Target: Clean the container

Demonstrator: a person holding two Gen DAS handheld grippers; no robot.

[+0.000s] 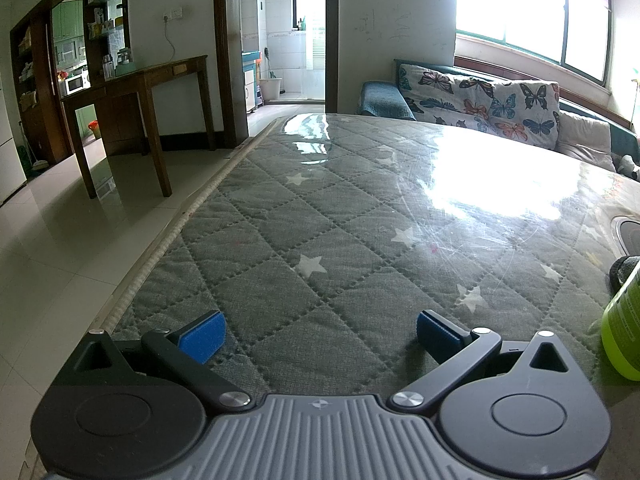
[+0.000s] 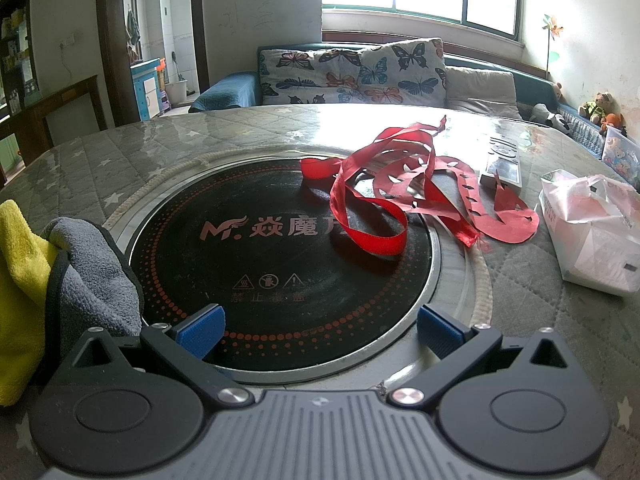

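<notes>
Two views look forward from hand-held grippers over a round table (image 1: 360, 208) covered in grey quilted cloth with white stars under a clear glossy sheet.

In the left wrist view, the left gripper (image 1: 320, 334) hovers low above bare cloth near the table's left edge. Its blue-padded fingers (image 1: 202, 336) are spread wide with nothing between them. At the far right edge, a lime-green container (image 1: 624, 332) stands on the table, only partly in frame and well apart from the fingers. Behind it is a bit of dark cloth. Beyond the table are a sofa (image 1: 480, 96) with a butterfly cover, a bright window, a wooden desk (image 1: 148, 80) and an open doorway.

In the right wrist view, the right gripper (image 2: 320, 332) hangs over the near rim of a round black cooktop (image 2: 260, 264) set into the table's middle. Its fingers are also wide apart and empty. A tangle of red ribbon (image 2: 380, 196) and cut red paper lies across the cooktop's far right side and onto the table. At the left, a grey cloth (image 2: 92, 268) and a yellow cloth (image 2: 20, 280) are bunched together, just beside the left finger. To the right sit a white plastic bag (image 2: 592, 232) and, further back, a remote (image 2: 502, 160). Stuffed toys line the sofa's far right end.
</notes>
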